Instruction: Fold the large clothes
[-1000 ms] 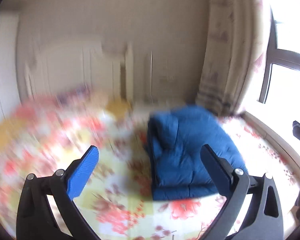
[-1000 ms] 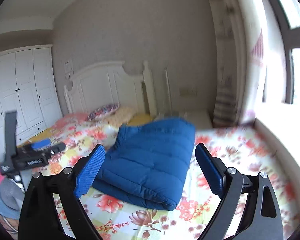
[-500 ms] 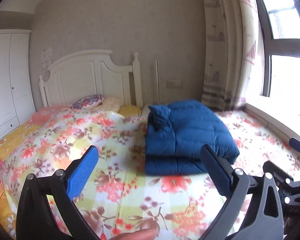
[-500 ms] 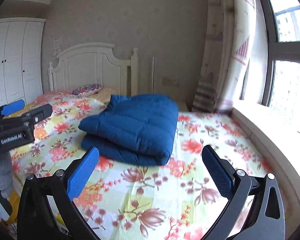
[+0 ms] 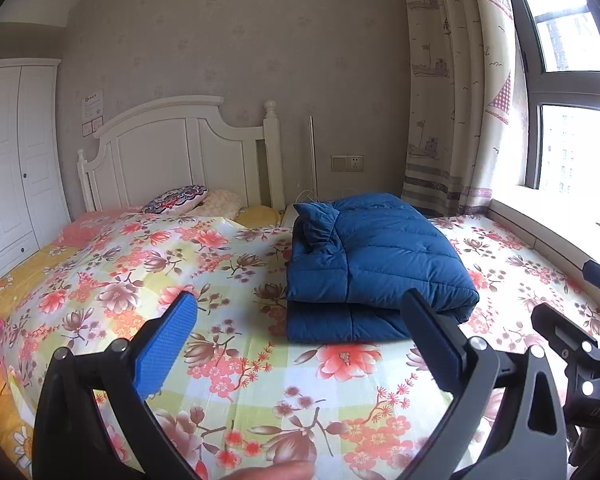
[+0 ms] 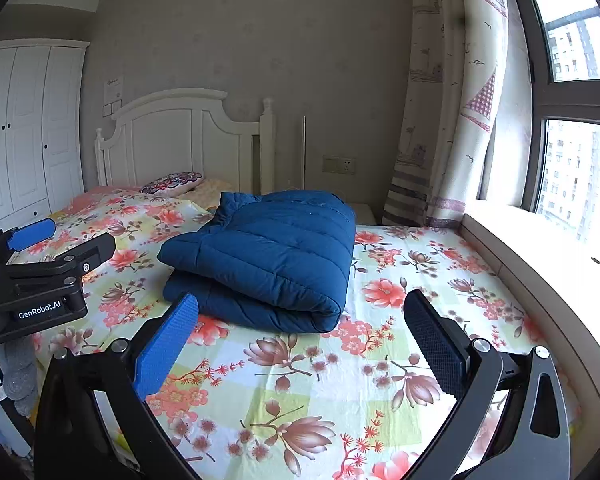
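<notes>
On the bed (image 5: 236,376), folded blue jacket (image 5: 376,264) lies.

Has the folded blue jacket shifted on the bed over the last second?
No. The folded blue jacket lies on the same flowers of the floral sheet, below the headboard; only the cameras drew back.

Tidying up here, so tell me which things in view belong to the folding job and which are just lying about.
For the job:
blue jacket, folded on the bedsheet
left claw
right claw

Lying about:
patterned pillow
curtain
wardrobe

Daylit bedroom: white headboard (image 5: 180,152), wardrobe (image 5: 16,160), curtained window (image 5: 572,120), floral bedsheet (image 5: 260,380).
</notes>
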Motion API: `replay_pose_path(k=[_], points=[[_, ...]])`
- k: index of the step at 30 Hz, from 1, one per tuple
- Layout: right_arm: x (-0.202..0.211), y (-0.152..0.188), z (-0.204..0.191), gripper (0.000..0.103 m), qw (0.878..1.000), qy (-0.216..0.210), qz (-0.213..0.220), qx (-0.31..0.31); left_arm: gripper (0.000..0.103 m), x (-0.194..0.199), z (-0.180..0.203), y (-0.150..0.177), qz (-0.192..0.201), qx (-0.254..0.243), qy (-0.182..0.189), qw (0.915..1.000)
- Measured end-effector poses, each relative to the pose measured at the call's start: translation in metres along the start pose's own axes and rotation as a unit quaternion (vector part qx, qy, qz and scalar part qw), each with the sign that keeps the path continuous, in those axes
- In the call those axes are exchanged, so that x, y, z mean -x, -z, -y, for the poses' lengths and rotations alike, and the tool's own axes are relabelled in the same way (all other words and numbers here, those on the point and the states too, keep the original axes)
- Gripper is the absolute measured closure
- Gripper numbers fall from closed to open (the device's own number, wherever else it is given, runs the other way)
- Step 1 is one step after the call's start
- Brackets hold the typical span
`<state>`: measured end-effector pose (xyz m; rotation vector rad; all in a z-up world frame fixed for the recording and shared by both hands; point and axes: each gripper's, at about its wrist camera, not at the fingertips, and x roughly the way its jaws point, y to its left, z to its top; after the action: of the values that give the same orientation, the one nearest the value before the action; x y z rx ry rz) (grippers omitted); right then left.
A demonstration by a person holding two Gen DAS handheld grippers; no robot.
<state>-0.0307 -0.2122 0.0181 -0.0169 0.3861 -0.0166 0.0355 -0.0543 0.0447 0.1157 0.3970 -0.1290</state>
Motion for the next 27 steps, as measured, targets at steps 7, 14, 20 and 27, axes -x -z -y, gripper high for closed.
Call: replay_pose_path(k=[7,14,20,27], points=[[0.0017,0.0003,-0.0021,0.004,1.000,0.000,0.001,0.001,0.002,-0.0016,0.0001,0.0012,-0.003,0.001,0.001,1.0000],[0.0048,-0.0010,-0.0035,0.004,1.000,0.001,0.004,0.003,0.002,-0.0025,-0.0007,0.0015,-0.004,0.002,0.001,1.0000],[0.0073,-0.0025,-0.0047,0.004,1.000,0.002,0.008,0.004,0.002,-0.0024,-0.0007,0.0015,-0.004,0.002,0.001,1.0000],[0.0074,-0.0024,-0.0044,0.004,1.000,0.001,0.007,0.003,0.002,-0.0029,-0.0008,0.0017,-0.005,0.002,0.002,1.0000]])
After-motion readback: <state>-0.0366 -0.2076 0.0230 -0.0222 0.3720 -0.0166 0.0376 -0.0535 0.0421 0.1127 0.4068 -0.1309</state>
